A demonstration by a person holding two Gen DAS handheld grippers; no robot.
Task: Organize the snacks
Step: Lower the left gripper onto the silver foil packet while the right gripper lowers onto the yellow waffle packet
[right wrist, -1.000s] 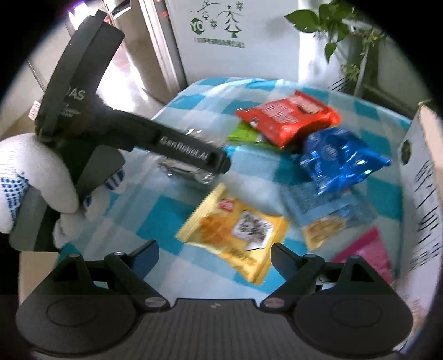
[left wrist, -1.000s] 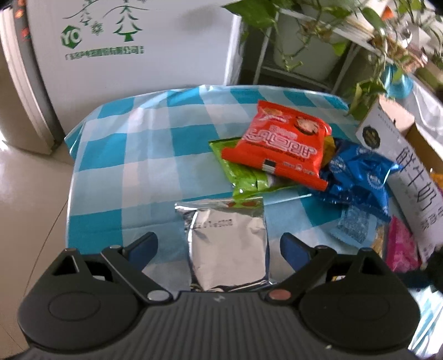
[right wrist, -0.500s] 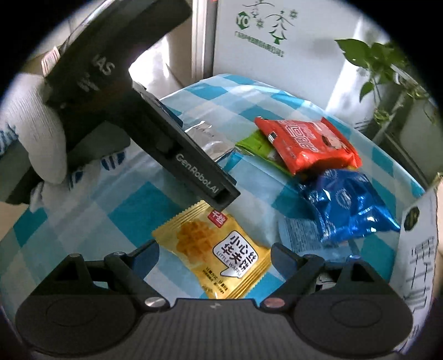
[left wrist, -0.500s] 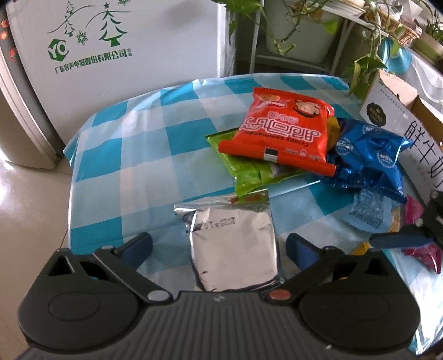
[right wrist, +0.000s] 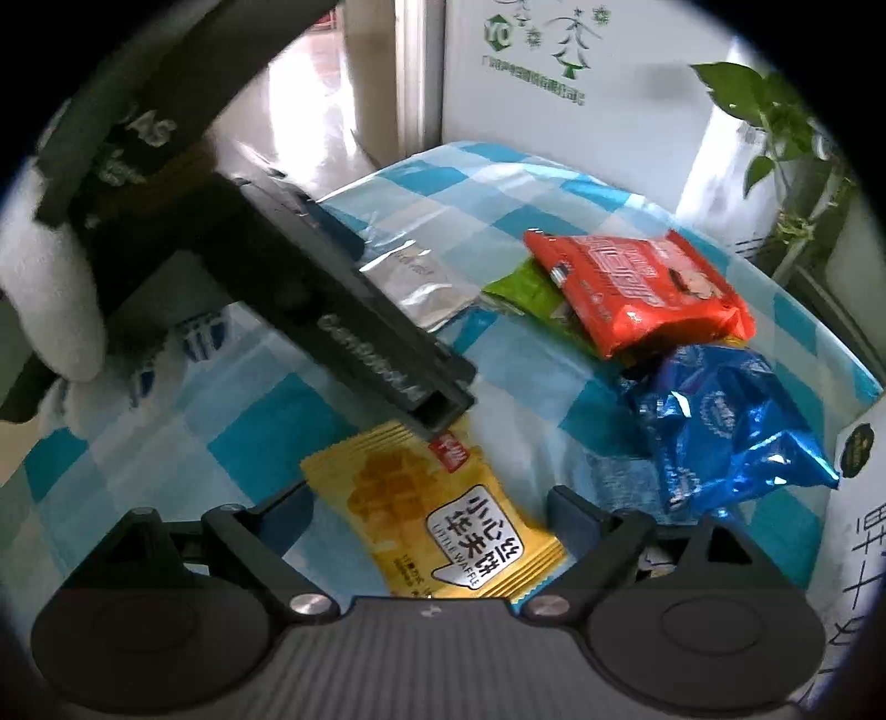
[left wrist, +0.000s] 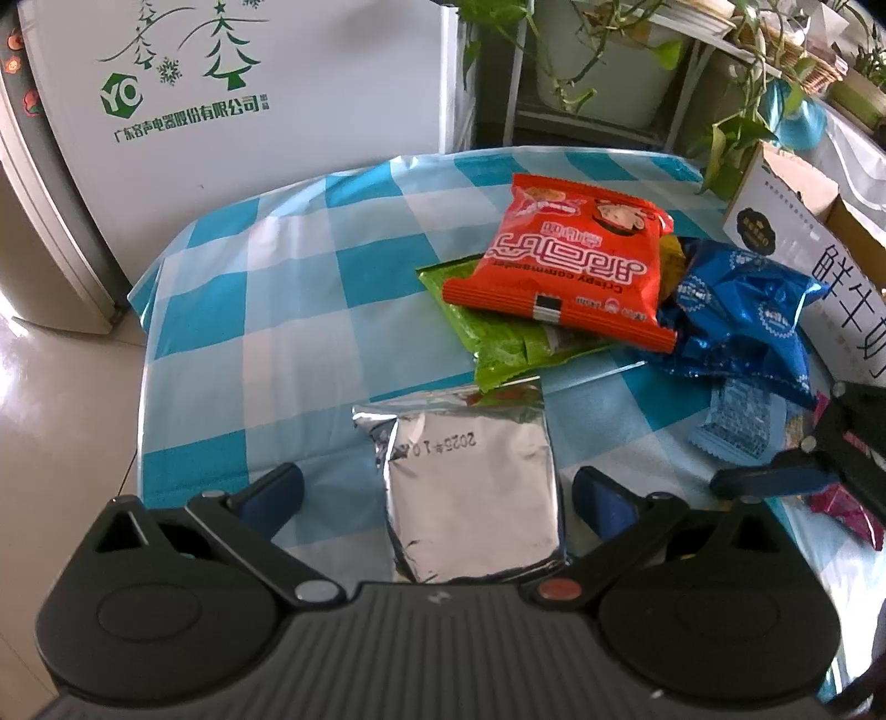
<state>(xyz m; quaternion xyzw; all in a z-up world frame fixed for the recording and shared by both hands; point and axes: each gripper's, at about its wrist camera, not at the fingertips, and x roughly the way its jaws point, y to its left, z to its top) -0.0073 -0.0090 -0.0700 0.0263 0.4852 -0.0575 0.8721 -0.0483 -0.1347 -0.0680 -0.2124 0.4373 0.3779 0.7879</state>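
A silver foil snack packet (left wrist: pixel 473 487) lies on the blue-checked tablecloth (left wrist: pixel 288 310) between the spread fingers of my open left gripper (left wrist: pixel 437 495). A yellow waffle packet (right wrist: pixel 443 515) lies between the spread fingers of my open right gripper (right wrist: pixel 429 507). Farther back, a red crisp bag (left wrist: pixel 570 266) rests on a green packet (left wrist: pixel 498 338), with a blue foil bag (left wrist: pixel 742 321) to their right. The silver packet (right wrist: pixel 412 282) and red bag (right wrist: pixel 637 288) also show in the right wrist view, partly behind the left gripper's body (right wrist: pixel 354 327).
A white carton (left wrist: pixel 825 260) with black characters stands open at the table's right edge. A pale blue wrapper (left wrist: pixel 742 423) and a pink packet (left wrist: pixel 847 512) lie near it. A white appliance (left wrist: pixel 221 111) and potted plants (left wrist: pixel 609 50) stand behind the table. Floor (left wrist: pixel 55 415) lies left.
The left gripper has moved closer over the silver packet. The right gripper has moved in over the yellow waffle packet, and its finger now shows at the left view's right edge.
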